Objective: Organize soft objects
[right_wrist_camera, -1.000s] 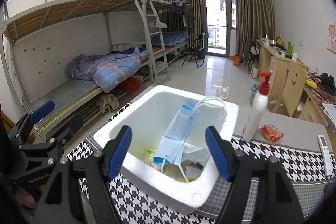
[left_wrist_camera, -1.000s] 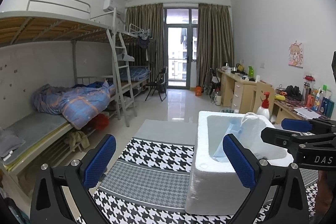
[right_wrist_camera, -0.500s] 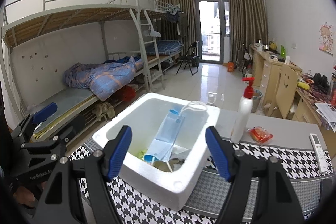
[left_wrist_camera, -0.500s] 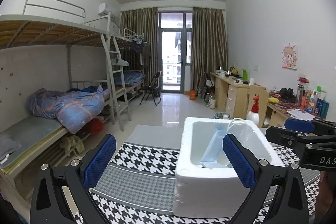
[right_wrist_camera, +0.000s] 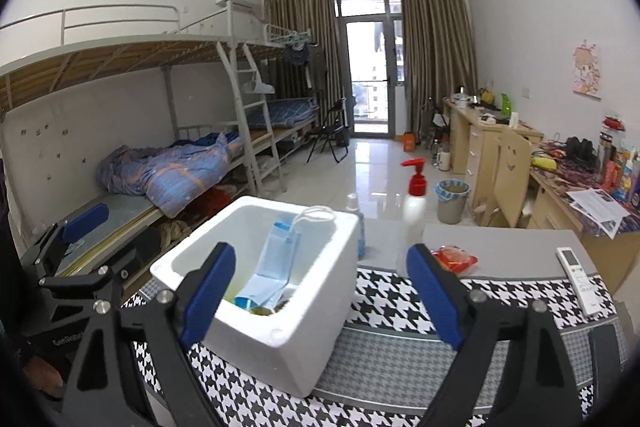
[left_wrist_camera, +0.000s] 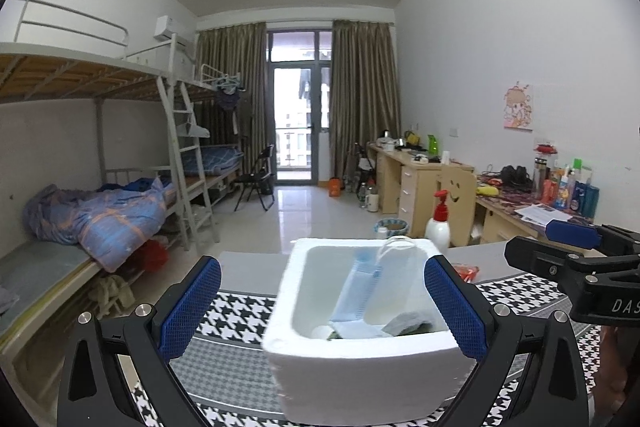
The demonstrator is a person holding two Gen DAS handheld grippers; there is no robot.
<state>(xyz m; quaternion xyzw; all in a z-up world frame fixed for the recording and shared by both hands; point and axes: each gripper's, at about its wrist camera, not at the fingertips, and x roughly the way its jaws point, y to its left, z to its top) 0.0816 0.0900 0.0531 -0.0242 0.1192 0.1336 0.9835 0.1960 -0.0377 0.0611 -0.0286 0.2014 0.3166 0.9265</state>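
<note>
Masks, pale blue, lean folded against the inside wall of the white foam box, ear loops draped at the rim, with a few other small items beneath them too dim to name. The box sits on the houndstooth cloth covering the surface. Behind it stand a red-capped pump bottle and a small blue spray bottle; an orange packet and a white remote lie to the right.

The right gripper has just been opening and now stands spread wide with nothing between its pads, the box's near corner in front. The left gripper is likewise spread and empty, facing the box.

The deposit looks done, so any next pick wants a clear look at the surface first. Best to back away level and avoid nudging the light foam box.
</note>
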